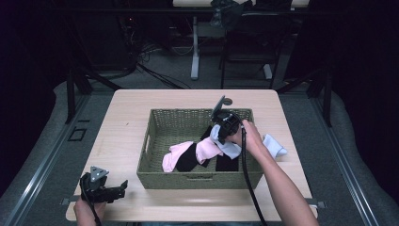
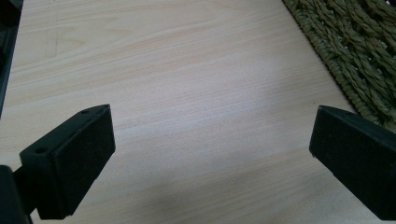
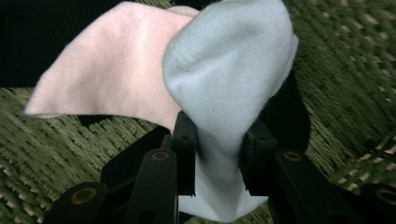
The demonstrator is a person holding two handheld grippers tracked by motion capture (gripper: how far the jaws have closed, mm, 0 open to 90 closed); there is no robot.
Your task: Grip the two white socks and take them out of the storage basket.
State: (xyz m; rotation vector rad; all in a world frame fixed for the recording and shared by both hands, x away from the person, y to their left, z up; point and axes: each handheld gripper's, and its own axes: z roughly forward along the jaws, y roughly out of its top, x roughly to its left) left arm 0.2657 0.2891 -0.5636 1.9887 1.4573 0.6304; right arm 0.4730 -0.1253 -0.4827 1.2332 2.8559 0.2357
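A rectangular woven green basket [image 1: 155, 155] sits on a pale wood-grain table [image 1: 127, 108], holding soft knit pink socks [image 1: 176, 155] and black socks [image 1: 188, 159]. Over the basket, the right gripper [image 3: 218, 140] pinches a pale blue ribbed sock [image 3: 229, 74] between its 2 black jaws. The left gripper [image 2: 210, 149] rests near the table's front left corner, jaws wide apart around nothing.
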